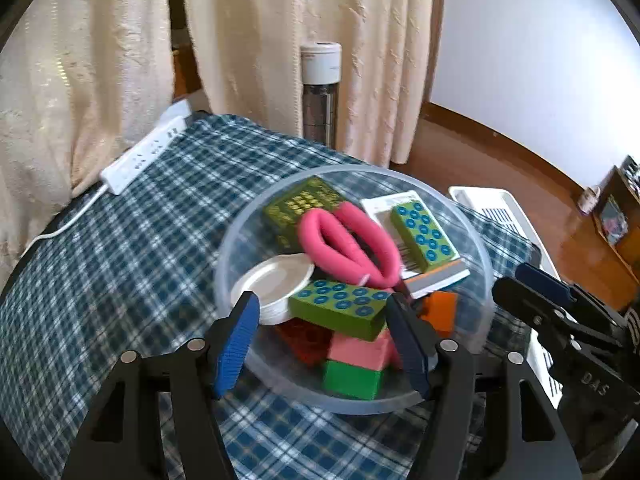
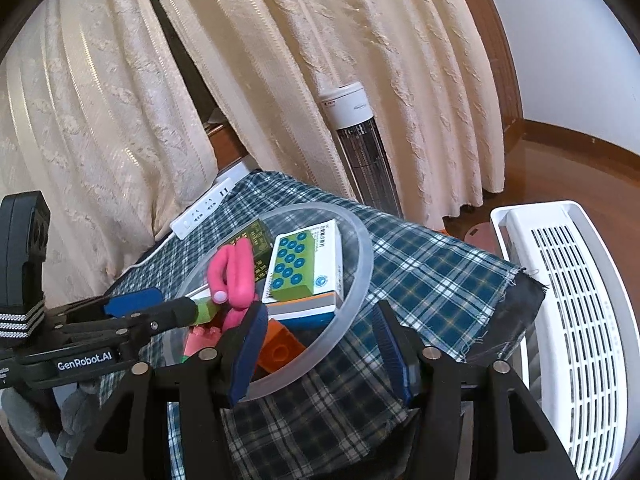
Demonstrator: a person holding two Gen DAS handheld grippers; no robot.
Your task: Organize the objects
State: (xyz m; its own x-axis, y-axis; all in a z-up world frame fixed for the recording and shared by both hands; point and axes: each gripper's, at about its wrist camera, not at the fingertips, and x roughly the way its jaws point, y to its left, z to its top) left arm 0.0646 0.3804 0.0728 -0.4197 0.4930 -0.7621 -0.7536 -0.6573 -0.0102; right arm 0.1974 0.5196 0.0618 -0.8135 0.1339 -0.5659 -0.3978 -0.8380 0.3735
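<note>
Nearest the lens, the left gripper (image 1: 324, 344) is seen with its blue pads parted about the near rim of the clear bowl (image 1: 478, 240), nothing pinched between them. At far left a white power strip (image 1: 146, 152) is laid on the checked cloth (image 1: 120, 248). Inside the bowl, a white dish (image 1: 272, 280), dotted green blocks (image 1: 340, 306), a pink loop (image 1: 348, 240) and a medicine box (image 1: 436, 276) are piled. To the right, the right gripper (image 2: 320, 350) is held with jaws apart astride the bowl's right rim, gripping nothing. A white slatted basket (image 2: 576, 320) is seen at far right.
</note>
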